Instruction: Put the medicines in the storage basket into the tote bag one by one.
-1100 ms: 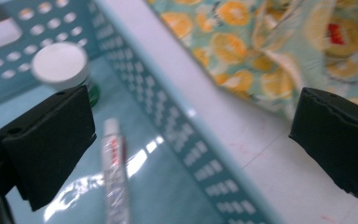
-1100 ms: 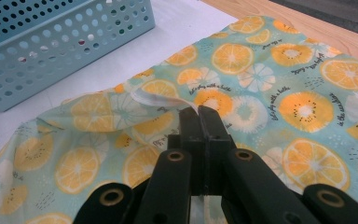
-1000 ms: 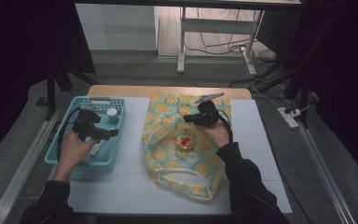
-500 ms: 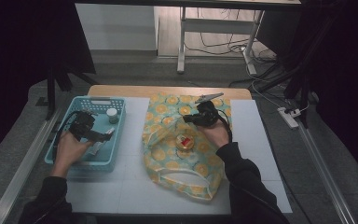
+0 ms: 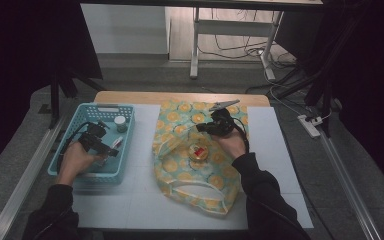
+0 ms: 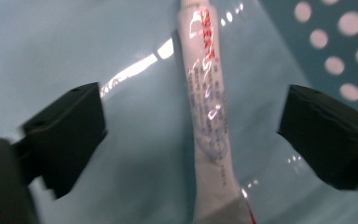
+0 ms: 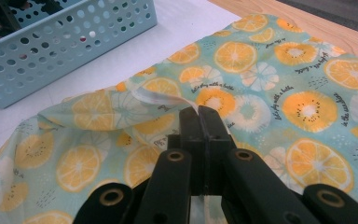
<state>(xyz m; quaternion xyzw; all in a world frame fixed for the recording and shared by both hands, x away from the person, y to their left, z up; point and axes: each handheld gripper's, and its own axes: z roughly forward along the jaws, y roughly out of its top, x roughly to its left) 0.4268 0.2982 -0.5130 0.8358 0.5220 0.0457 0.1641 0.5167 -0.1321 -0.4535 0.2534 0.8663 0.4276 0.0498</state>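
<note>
The small white tube (image 6: 209, 107) looks light, soft and slippery; mid-body suits the left gripper (image 6: 191, 135), its fingers narrowing, not touching. The right gripper (image 7: 200, 121) pinches the bag (image 7: 279, 93).

Left tongs (image 5: 111, 150) are down inside the blue basket (image 5: 70, 167), a small white-capped jar (image 5: 120, 123) just beyond them. Right tongs (image 5: 202, 129) sit on the citrus-print bag (image 5: 190, 195), a round red-topped tin (image 5: 198, 151) just below them.
</note>
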